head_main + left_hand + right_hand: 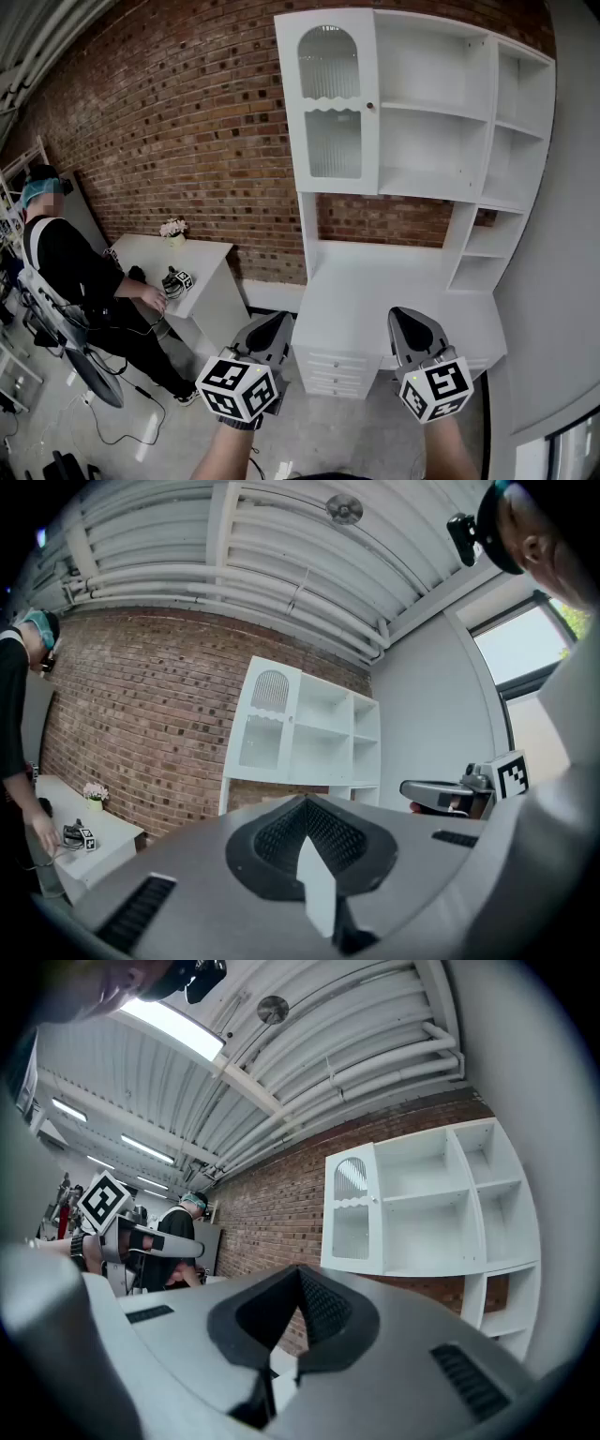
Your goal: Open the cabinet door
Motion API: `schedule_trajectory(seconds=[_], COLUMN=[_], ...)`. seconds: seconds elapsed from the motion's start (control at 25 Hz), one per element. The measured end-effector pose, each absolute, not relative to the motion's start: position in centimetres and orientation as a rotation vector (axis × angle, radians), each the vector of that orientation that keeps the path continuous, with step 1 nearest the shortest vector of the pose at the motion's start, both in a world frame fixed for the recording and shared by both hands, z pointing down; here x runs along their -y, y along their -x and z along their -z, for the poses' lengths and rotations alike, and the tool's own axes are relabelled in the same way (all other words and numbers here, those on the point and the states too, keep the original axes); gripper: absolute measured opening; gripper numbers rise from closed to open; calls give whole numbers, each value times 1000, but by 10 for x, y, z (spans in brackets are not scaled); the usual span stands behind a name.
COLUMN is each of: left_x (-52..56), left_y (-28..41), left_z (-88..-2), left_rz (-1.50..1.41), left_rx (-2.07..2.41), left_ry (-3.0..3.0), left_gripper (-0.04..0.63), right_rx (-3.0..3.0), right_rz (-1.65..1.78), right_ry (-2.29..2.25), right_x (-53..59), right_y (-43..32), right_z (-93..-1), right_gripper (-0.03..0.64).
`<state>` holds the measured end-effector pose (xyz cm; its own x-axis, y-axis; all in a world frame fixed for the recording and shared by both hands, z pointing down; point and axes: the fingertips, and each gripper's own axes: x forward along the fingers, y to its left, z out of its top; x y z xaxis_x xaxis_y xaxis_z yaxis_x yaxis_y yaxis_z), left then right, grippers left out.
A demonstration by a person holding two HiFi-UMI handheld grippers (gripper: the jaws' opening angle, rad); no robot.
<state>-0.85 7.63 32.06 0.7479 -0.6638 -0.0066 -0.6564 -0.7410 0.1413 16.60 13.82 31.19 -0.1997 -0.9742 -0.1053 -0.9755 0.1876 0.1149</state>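
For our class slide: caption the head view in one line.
Left gripper and right gripper face a white cabinet; its door is closed.

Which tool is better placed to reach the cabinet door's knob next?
Right, probably. The right tool sits almost beneath the knob on the right edge of the cabinet door, while the left tool is further left. Both are shut, low and far from it.

Bright, even light, perhaps from the ceiling strip (178, 1030); fisheye edges darken.
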Motion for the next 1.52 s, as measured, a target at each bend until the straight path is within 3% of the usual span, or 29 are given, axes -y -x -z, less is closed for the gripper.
schedule_trajectory(seconds=[0.8, 1.52], left_x=[-70, 87], left_y=[-15, -16], left_z=[-335, -337], left_rz=[44, 69], left_rx=[1159, 1042], left_ry=[-2774, -2841], left_gripper=[5, 5], right_rx=[-2417, -2373], right_rz=[-170, -201], right_ry=[1857, 1948], right_x=[-128, 11], right_y=[-197, -179], right_z=[-321, -321], right_gripper=[5, 5])
